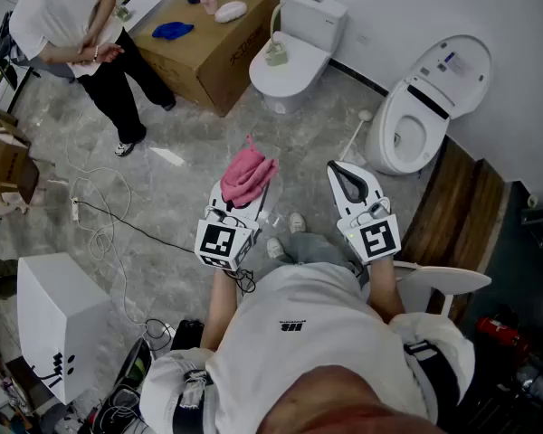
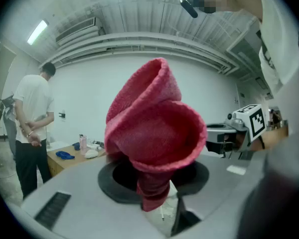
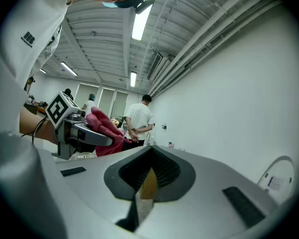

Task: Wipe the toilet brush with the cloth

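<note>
Pre-wipe: my left gripper (image 1: pixel 242 199) clamps the pink cloth (image 1: pixel 247 174), right gripper (image 1: pixel 345 174) closed, empty; next, I judge, fetch the likely brush (image 1: pixel 357 136) beside the open toilet (image 1: pixel 385 148).

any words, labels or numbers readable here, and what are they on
Nothing can be read for certain.
Brown cardboard box: dark print on its side, too small to read.
White shirt: small black logo, too blurred to read.
Raised white toilet lid: blue sticker, too small to read.
Black-and-white square markers: patterns only, no words.
</note>
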The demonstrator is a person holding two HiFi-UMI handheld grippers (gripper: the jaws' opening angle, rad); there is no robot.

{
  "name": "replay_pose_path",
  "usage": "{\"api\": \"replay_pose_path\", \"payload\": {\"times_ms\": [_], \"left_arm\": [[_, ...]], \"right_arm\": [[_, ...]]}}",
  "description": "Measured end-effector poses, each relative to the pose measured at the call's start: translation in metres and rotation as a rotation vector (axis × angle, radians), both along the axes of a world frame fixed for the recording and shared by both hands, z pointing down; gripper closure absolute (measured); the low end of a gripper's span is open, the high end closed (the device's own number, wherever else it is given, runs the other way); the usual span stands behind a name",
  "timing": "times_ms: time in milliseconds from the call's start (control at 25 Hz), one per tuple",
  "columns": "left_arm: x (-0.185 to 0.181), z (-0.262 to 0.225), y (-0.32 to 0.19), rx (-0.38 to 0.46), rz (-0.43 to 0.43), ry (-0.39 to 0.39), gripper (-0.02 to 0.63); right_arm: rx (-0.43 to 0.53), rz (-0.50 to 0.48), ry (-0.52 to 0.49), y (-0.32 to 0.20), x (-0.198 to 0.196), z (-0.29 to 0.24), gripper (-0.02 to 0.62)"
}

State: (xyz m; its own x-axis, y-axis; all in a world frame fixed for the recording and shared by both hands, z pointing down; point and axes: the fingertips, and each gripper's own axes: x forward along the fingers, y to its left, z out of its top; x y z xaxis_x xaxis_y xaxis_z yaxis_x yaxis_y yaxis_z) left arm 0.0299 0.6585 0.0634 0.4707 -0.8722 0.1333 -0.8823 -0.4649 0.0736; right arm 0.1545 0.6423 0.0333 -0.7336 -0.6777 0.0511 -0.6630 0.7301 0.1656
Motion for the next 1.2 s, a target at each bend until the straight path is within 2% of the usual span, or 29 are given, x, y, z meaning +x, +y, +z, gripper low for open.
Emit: {"api": "replay_pose_path", "payload": {"times_ms": [160, 440, 680, 1200], "left_arm": [[0.014, 0.006, -0.012, 0.004, -0.022, -0.03, 0.462], [0.025, 0.0, -0.042, 0.01, -0.092, -0.037, 0.463], [0.029, 0.002, -0.059, 0.009, -0.11, -0.048, 0.463], [-0.004, 0.01, -0.13, 0.033, -0.126, -0.064, 0.463]], "right_arm": [[0.012, -0.014, -0.014, -0.014, 0.013, 0.004, 0.598], [0.008, -0.057, -0.041, -0.052, 0.025, 0.0, 0.598], [0.011, -0.082, -0.044, -0.073, 0.027, 0.001, 0.598], [0.014, -0.094, -0.028, -0.141, -0.011, 0.016, 0.598]]}}
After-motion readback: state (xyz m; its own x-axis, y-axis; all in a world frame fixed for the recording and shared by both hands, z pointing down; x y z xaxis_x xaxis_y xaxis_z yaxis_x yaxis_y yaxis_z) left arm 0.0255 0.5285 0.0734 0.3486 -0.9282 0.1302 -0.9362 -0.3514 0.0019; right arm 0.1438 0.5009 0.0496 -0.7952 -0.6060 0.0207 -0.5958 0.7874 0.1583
